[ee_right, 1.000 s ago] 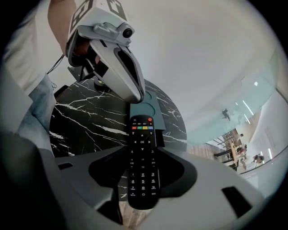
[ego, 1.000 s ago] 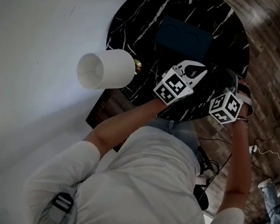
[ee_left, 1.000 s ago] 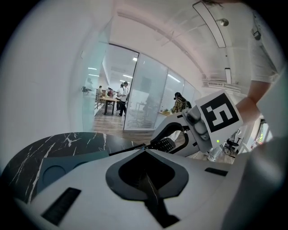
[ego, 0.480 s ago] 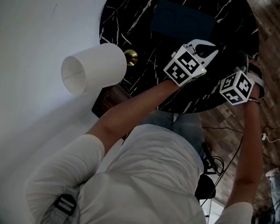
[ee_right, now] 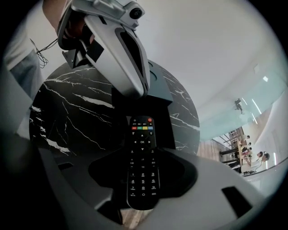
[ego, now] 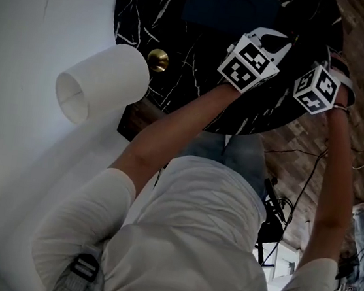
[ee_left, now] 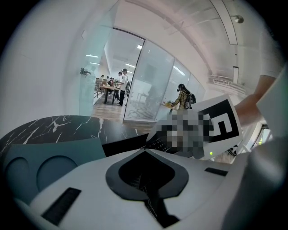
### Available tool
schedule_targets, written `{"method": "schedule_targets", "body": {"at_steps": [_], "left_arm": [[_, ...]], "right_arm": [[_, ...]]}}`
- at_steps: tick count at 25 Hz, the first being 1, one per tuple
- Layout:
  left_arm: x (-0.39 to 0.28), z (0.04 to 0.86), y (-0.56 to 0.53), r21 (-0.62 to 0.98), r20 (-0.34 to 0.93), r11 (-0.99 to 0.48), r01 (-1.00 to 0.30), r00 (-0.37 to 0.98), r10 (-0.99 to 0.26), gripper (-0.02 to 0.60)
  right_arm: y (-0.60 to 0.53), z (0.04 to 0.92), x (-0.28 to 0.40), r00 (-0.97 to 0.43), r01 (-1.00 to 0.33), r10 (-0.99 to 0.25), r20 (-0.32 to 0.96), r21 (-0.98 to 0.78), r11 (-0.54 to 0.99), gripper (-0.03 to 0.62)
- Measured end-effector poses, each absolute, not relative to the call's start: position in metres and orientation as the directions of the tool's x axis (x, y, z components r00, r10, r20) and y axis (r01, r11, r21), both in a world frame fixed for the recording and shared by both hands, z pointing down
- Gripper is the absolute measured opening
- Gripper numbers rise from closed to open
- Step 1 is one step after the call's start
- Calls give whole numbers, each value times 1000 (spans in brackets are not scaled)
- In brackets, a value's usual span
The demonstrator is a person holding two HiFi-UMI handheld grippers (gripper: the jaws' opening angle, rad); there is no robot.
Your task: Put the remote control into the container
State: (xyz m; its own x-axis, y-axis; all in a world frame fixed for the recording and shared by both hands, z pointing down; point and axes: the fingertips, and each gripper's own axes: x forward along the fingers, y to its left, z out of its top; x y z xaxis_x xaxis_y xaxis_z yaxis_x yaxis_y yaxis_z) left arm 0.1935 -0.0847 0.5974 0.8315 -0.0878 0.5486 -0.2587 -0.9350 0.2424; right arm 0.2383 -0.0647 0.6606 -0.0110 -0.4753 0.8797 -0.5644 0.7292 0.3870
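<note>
Remote [ee_right: 142, 134] carried nearer container [ego: 229, 6] (drop judged pending), clamped in wide-set right gripper [ee_right: 142, 173]; left gripper [ee_left: 145, 155] closed, empty.

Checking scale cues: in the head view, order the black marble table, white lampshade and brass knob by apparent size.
1. round black marble table
2. white cylindrical lampshade, likely nearer the camera
3. small round brass knob
</note>
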Motion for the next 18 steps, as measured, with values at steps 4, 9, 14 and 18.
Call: {"method": "schedule_targets", "body": {"at_steps": [4,9,14,18], "left_arm": [[199,600,-85,225,550,-941,-252,830,-91,0],[202,600,-86,223,571,-942,-250,817,-81,0],[201,602,-86,235,579,-936,-262,811,-82,0],[201,602,-85,235,581,-936,-261,810,-79,0]], "right_arm": [[-66,673,241,-24,-555,-443,896,356,752,207],[-67,681,243,-37,-545,-414,909,329,772,207],[-65,687,246,-42,-537,-384,922,303,787,207],[-65,691,247,-57,-540,-370,927,283,792,207]]}}
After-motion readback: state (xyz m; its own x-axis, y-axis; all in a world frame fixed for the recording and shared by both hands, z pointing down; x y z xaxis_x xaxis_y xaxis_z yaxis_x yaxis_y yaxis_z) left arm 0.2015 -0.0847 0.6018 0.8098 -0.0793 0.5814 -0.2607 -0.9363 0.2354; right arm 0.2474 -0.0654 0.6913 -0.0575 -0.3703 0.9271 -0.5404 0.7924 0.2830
